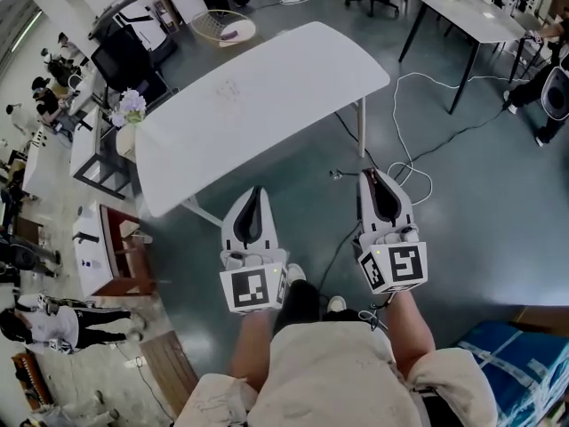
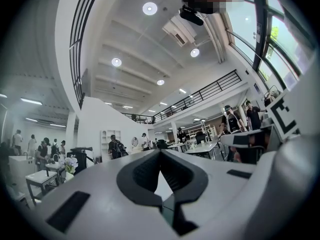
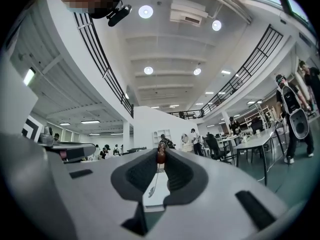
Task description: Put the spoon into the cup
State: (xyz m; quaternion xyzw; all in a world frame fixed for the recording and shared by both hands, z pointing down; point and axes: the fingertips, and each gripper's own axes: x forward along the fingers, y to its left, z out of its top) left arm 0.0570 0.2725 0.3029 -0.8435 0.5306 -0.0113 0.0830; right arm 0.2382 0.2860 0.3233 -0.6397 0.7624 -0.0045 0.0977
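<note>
- The spoon has a brown handle end, a thin stem and a small silvery bowl.
- Its brown end is pinched at the right hand-held gripper's jaw tips, with the bowl hanging lowest.

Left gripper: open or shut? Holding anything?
Shut and empty. In its own view the left gripper has its jaw tips touching, with nothing between them.
</note>
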